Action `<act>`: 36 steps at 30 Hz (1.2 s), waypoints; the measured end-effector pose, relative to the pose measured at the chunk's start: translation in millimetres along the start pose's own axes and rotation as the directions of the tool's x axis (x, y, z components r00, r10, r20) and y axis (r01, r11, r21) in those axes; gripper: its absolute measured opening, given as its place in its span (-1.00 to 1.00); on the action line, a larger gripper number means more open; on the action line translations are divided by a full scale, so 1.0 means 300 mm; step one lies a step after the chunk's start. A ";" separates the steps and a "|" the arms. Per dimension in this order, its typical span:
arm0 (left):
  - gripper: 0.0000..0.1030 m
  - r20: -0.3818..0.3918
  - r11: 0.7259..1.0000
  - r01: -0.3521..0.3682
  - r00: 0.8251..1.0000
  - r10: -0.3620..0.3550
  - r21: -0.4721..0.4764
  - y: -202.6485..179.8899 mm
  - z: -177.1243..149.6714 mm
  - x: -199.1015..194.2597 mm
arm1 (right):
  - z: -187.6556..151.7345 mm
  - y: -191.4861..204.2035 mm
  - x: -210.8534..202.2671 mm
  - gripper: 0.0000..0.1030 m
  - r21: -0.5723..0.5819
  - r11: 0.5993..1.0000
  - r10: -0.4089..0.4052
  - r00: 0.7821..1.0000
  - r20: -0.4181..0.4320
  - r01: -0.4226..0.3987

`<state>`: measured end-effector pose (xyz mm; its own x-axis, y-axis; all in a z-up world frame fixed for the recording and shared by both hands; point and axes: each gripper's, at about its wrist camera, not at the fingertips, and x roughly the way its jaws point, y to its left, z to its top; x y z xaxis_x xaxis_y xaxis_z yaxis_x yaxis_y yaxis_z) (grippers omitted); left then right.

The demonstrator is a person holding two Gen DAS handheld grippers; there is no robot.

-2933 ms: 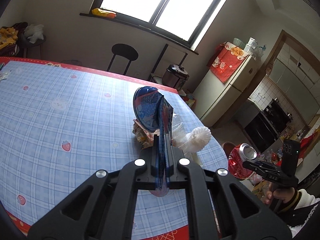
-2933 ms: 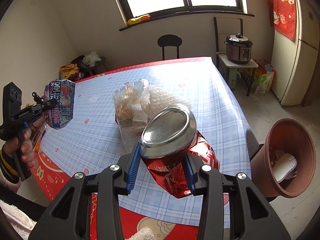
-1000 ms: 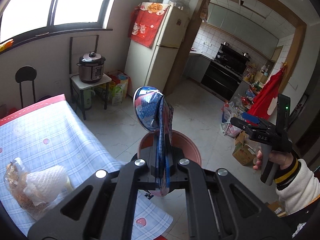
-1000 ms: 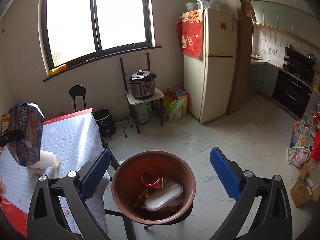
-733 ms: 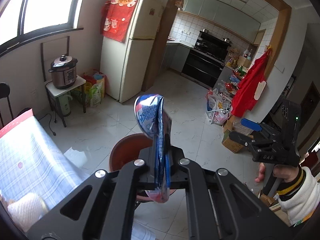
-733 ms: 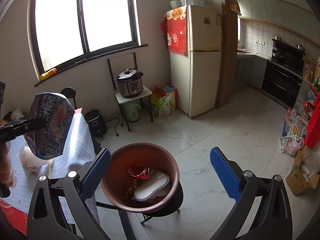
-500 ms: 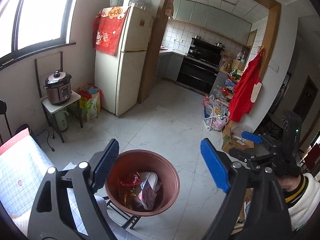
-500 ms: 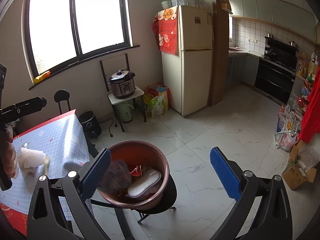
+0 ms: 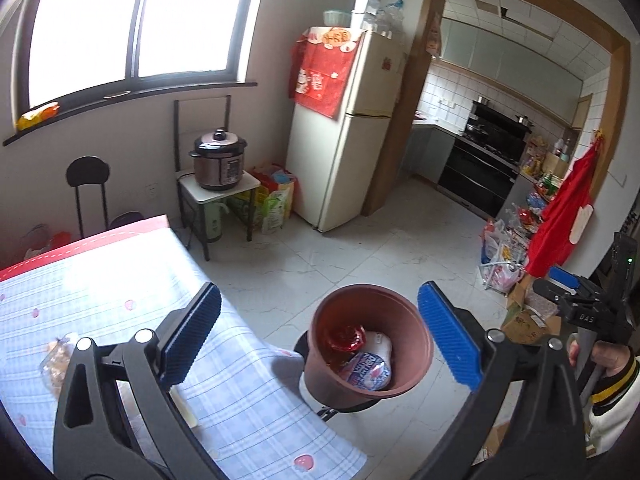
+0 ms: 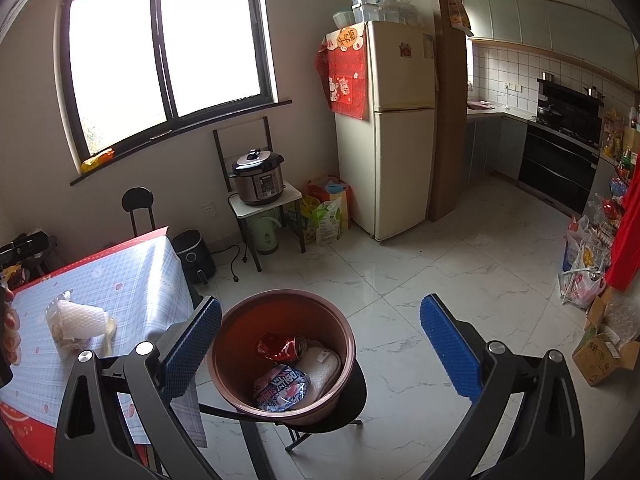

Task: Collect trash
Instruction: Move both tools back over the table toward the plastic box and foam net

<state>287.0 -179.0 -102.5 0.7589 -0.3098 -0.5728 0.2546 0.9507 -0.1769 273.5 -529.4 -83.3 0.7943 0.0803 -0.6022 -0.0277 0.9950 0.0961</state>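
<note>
A brown bin (image 9: 384, 300) (image 10: 228, 344) stands on a black stool beside the table. In it lie a crushed red can (image 9: 346, 336) (image 10: 282, 346), a blue-and-white snack wrapper (image 9: 370, 372) (image 10: 282, 390) and a pale sponge-like piece (image 10: 322, 366). My left gripper (image 9: 318, 344) is open and empty above the bin. My right gripper (image 10: 320, 346) is open and empty, also above the bin. A white foam net in a clear bag (image 10: 76, 322) lies on the blue checked tablecloth (image 10: 132, 292) (image 9: 120, 280).
A fridge (image 10: 400, 128), a small stand with a pressure cooker (image 10: 258, 178), a black chair (image 10: 138, 200) and an air fryer (image 10: 194, 258) line the far wall. Bags and cardboard boxes (image 10: 596, 344) sit on the tiled floor at right.
My left gripper opened and dropped the snack wrapper into the bin. The right gripper stayed open, and both have drawn back slightly toward the table.
</note>
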 end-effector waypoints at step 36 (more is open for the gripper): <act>0.89 -0.118 0.833 -0.349 0.936 0.331 -0.429 0.979 -0.548 -0.482 | -0.120 1.133 0.354 0.90 -0.262 0.861 0.349 0.882 -0.317 -0.435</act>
<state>153.6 147.1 -203.2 0.7241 0.0261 -0.6892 -0.3097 0.9052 -0.2911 326.8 -180.5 -143.1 0.4984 0.4373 -0.7486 -0.5287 0.8376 0.1373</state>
